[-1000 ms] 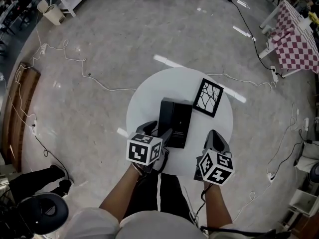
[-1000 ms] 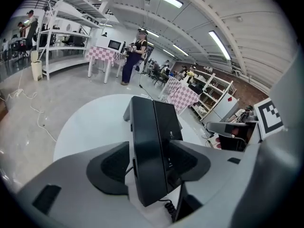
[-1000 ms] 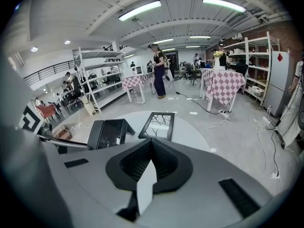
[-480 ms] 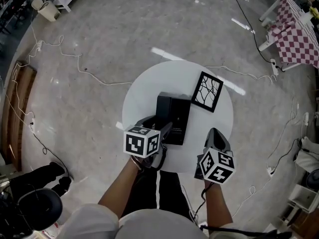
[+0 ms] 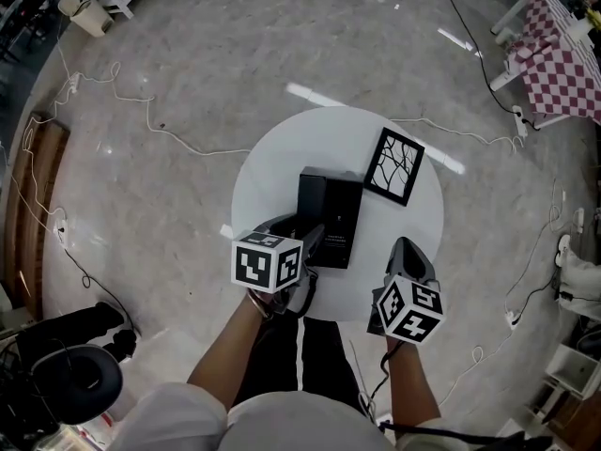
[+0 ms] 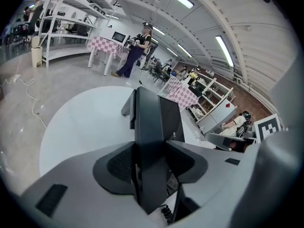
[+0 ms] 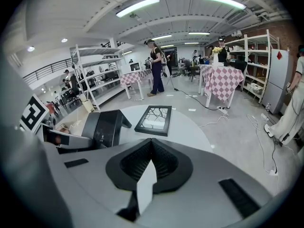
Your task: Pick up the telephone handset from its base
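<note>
- count: 1 round white table [image 5: 282, 163]; 1 black telephone base [image 5: 343, 216]; 1 telephone handset [image 6: 148, 113]; 1 black picture frame [image 5: 394, 165] with a branch pattern; 2 grippers, left gripper [image 6: 151, 150] and right gripper [image 7: 152, 141]; 2 marker cubes, left cube [image 5: 268, 263] and right cube [image 5: 410, 311].
- people: several small in the background of both gripper views, too small to count.
- hidden: near end of telephone handset covered by left gripper and left cube in head view.
- cut off: coiled cord [image 6: 167, 213] only partly seen under the jaws; checkered table [image 5: 563, 64] clipped by the picture edge.
- hard to tell: whether telephone handset is lifted off telephone base.
- handset place: along the left side of telephone base, mid-table; picture frame just beside the base, far right.
- handset axis: long axis runs near-to-far, away from the person, parallel to the base's long side; near end between the left jaws, far end toward the far table rim.
- left gripper state: jaws have just been closing, fairly wide, with both pads against the sides of telephone handset.
- right gripper state: jaw tips together, nothing between them; over the near right table rim, apart from the phone.
</note>
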Demonstrator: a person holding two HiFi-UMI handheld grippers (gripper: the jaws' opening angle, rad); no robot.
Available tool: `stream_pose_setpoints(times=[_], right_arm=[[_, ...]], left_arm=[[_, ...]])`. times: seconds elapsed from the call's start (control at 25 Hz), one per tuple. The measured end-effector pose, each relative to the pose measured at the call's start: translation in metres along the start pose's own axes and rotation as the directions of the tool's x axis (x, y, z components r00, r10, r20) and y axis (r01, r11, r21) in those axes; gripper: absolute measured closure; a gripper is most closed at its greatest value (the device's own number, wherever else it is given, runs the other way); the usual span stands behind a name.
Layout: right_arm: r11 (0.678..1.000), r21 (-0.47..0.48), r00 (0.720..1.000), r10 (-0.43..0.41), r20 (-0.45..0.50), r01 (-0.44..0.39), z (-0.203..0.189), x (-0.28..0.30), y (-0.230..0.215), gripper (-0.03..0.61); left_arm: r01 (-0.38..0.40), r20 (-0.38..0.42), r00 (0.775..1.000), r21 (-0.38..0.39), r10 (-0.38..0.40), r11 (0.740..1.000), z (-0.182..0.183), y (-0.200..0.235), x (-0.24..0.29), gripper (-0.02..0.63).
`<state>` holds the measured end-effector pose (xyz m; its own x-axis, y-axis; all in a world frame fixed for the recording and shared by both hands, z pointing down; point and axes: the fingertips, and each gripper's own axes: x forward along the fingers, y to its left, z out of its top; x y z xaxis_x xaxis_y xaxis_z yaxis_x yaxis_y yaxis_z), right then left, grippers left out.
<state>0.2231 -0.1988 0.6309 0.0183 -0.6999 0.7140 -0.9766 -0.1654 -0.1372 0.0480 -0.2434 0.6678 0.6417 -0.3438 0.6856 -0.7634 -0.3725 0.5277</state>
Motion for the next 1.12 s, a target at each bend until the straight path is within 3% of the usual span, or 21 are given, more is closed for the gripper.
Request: stream_pose_setpoints(times=[0.4,0.6,1.12], right_arm=[[1.0,-0.008,1.0,0.002,-0.002,-0.002,-0.001,-0.001,0.003,0.557],[1.0,-0.006,1.0,0.001,-0.007,-0.001,-0.001,0.0,0.004,0.557],[1.0,-0.012,1.0,0.02,-0.007,-0.02,-0.003,-0.003,0.014,0.555]], left_arm=[[0.009,0.02,1.0,-0.034,-0.008,0.999,0.001,0.0,-0.006,0.434],[0.073,0.068,0.995,-0.069,-0.068,0.995,0.008,-0.002,-0.017,0.514],[0.057,0.028,0.998,-0.049,-0.055,0.997,0.008,-0.003,-0.015,0.522]])
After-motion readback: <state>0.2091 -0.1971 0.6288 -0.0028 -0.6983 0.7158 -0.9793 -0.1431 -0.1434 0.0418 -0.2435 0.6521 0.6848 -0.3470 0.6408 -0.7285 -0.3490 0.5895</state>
